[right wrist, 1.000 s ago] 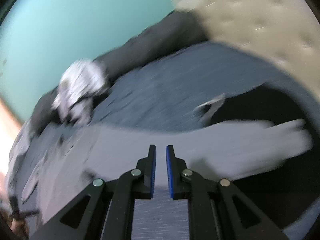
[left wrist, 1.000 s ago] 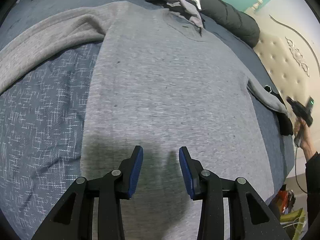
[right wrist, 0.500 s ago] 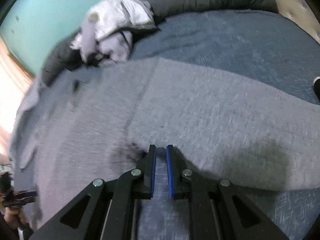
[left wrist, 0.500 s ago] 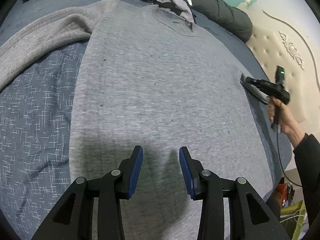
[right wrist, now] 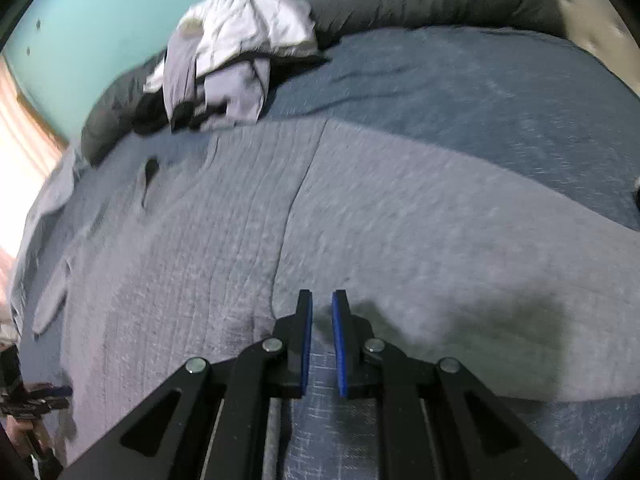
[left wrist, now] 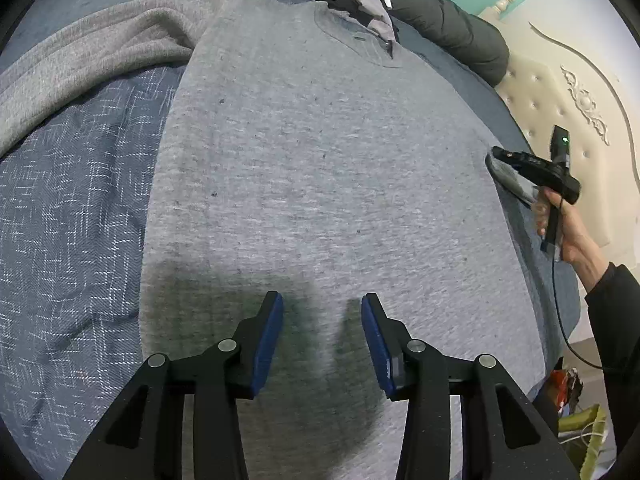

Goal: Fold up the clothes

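While flat, sweater (left wrist: 320, 184) collar apparently far

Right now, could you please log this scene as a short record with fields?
surface: bed with blue bedspread
garment: grey sweater, spread flat, front up
left gripper: open, above the sweater's lower body
right gripper: nearly shut at the right sleeve edge; grip unclear
other clothes: pale jacket heaped near the collar

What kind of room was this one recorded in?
Most likely a bedroom: a grey sweater lies spread on a bed with a blue cover, against a tufted cream headboard and a teal wall.
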`<state>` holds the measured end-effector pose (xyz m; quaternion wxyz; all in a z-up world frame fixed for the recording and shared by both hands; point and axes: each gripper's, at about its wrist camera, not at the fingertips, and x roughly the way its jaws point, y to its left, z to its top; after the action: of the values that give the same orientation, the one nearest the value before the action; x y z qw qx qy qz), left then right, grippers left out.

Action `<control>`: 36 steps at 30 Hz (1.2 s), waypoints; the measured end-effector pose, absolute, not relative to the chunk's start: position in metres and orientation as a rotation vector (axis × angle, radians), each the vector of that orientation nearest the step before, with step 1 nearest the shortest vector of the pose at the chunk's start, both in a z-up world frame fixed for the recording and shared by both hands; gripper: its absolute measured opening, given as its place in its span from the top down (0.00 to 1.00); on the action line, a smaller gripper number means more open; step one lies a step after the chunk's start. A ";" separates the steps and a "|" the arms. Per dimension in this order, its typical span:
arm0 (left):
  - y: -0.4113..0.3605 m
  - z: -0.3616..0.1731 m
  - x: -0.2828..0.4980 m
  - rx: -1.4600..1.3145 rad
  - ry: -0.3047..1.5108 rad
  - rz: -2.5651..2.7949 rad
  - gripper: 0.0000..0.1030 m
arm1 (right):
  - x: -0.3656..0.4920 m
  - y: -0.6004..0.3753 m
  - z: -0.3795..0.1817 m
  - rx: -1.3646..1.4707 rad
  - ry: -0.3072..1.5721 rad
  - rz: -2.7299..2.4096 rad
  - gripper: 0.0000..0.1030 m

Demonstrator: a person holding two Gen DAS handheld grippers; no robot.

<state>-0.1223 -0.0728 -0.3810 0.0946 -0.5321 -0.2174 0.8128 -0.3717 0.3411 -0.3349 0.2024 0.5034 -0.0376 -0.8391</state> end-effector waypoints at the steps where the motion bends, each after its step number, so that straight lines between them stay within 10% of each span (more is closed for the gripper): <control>1: -0.073 -0.380 -0.122 -1.573 -0.646 2.411 0.56 | -0.374 0.337 -0.343 1.453 -0.092 -2.330 0.90; 36: -0.283 -0.323 -0.049 -1.585 -0.926 2.801 0.50 | -0.168 0.221 -0.306 1.105 -0.532 -2.130 0.90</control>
<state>-0.0491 -0.2833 -0.3226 -0.1034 -0.4706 -0.2749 0.8320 -0.1676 0.2208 -0.3061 0.3352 0.4237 -0.2041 -0.8164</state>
